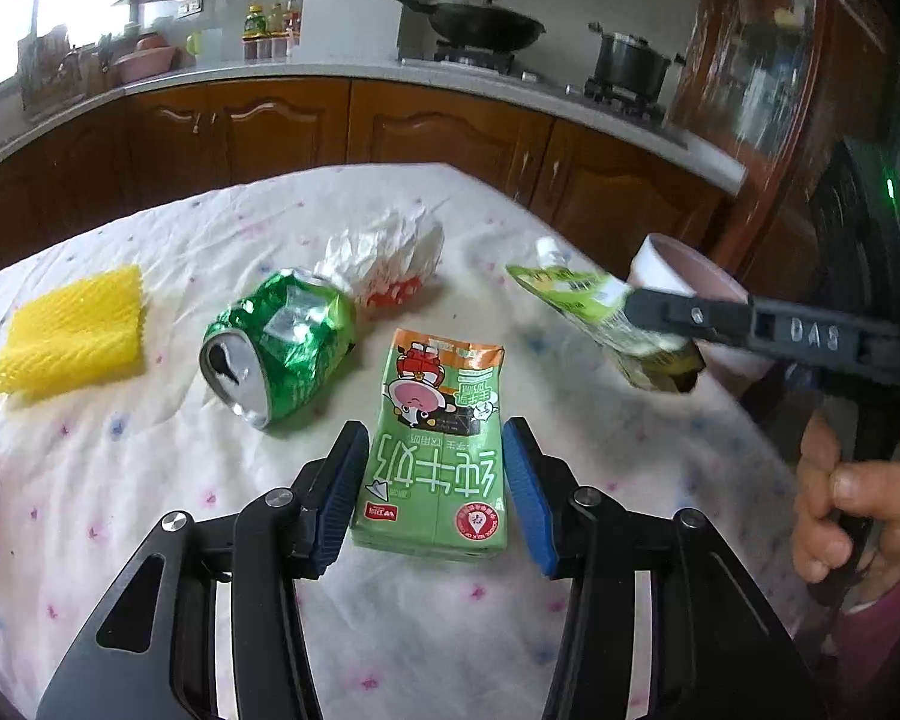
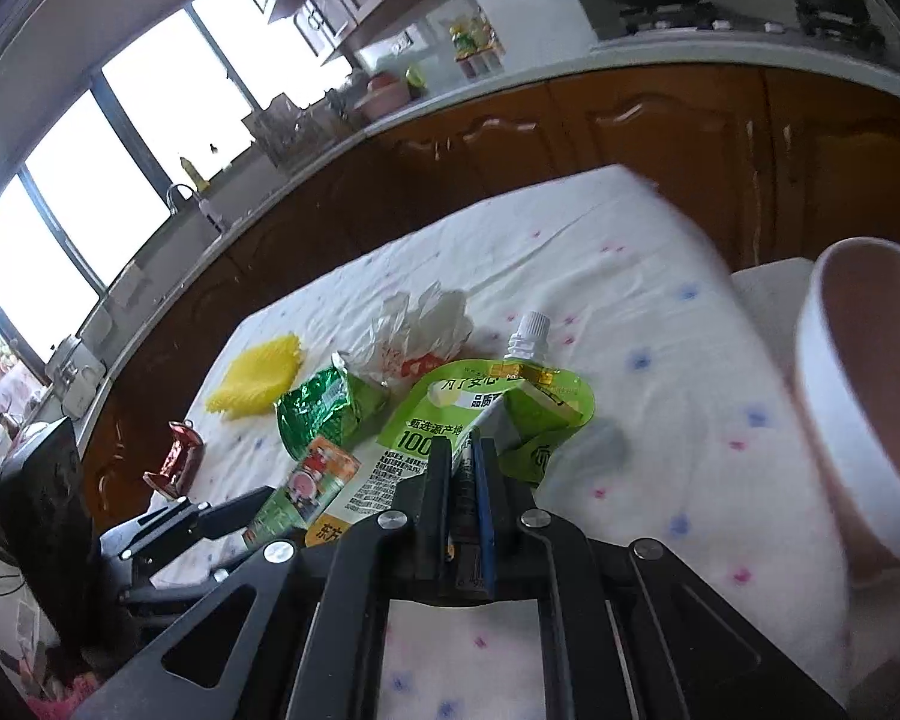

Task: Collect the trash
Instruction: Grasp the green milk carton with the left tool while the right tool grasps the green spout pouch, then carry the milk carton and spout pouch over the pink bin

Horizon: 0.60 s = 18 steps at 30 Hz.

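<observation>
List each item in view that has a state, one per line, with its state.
left gripper: open, straddling milk carton
milk carton: flattened, lying on table
right gripper: shut on spout pouch
spout pouch: capped, lifted
green can: crushed, on its side
pink bin: open-topped

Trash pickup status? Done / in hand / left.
Done: nothing visibly binned; the pink bin's inside isn't readable.
In hand: right gripper is shut on the green spout pouch, held beside the bin. Left gripper is open, straddling the milk carton.
Left: crushed can, white wrapper, yellow foam net, red wrapper.
</observation>
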{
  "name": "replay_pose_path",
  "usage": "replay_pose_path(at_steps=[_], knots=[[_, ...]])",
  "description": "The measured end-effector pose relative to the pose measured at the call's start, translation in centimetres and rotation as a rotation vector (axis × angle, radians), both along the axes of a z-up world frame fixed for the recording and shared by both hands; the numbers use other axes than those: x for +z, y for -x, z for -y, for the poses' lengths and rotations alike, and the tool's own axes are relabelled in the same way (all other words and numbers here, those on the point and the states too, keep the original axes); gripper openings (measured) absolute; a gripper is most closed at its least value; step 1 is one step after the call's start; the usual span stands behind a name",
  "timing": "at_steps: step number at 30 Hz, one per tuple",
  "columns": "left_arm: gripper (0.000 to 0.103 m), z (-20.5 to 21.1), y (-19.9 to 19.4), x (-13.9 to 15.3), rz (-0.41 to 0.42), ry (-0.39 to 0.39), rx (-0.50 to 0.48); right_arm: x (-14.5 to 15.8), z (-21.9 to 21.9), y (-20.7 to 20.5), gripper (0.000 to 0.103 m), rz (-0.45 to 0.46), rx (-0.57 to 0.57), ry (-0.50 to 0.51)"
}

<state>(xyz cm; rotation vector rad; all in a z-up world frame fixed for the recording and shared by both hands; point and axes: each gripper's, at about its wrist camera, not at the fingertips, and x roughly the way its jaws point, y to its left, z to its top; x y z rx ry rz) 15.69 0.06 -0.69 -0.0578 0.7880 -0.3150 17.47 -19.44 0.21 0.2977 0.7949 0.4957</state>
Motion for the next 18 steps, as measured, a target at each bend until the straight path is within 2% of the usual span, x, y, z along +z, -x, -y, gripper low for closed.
replay_pose_path(at_steps=[4,18], knots=[[0.046,0.2,0.0,1.4,0.014,0.061,-0.004,1.1,1.7,1.1,0.007,0.028,-0.026,-0.014],[0.046,4.0,-0.2,3.7,0.043,0.109,-0.055,3.2,7.5,4.5,0.007,0.087,-0.121,-0.026]])
